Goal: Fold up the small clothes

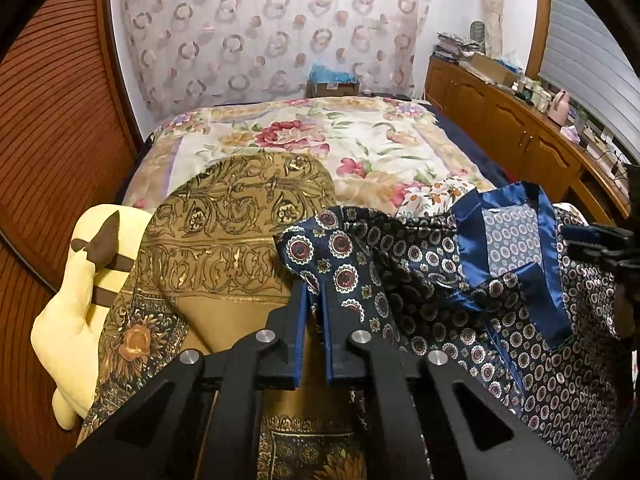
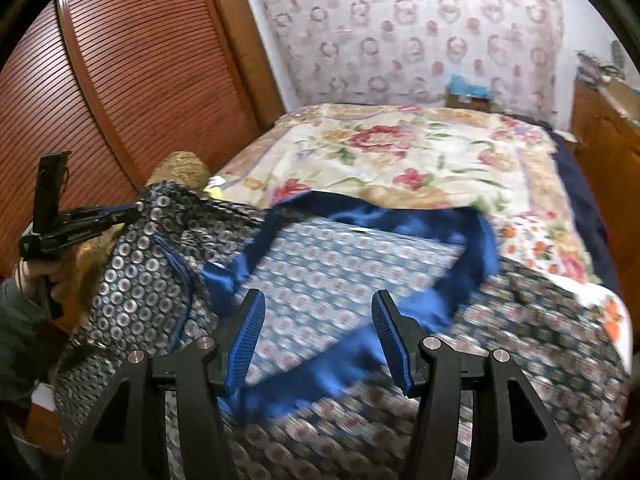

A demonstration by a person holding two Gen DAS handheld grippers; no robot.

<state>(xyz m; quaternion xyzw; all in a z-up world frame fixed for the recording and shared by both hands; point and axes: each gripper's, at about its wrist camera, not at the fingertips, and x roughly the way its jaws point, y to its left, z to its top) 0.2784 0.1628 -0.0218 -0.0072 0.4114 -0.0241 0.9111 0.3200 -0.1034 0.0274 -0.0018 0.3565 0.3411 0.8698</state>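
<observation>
A navy patterned satin garment with a bright blue collar band lies on the bed. My left gripper is shut on a corner of it and holds that corner lifted. In the right wrist view the same garment is spread below my right gripper, which is open and empty just above the blue collar. The left gripper shows there at the left, pinching the cloth's edge. The right gripper's body shows at the right edge of the left wrist view.
A floral bedspread covers the bed. A brown-gold patterned cloth and a yellow plush toy lie to the left. A wooden louvred wardrobe stands left, and a cluttered wooden sideboard runs along the right.
</observation>
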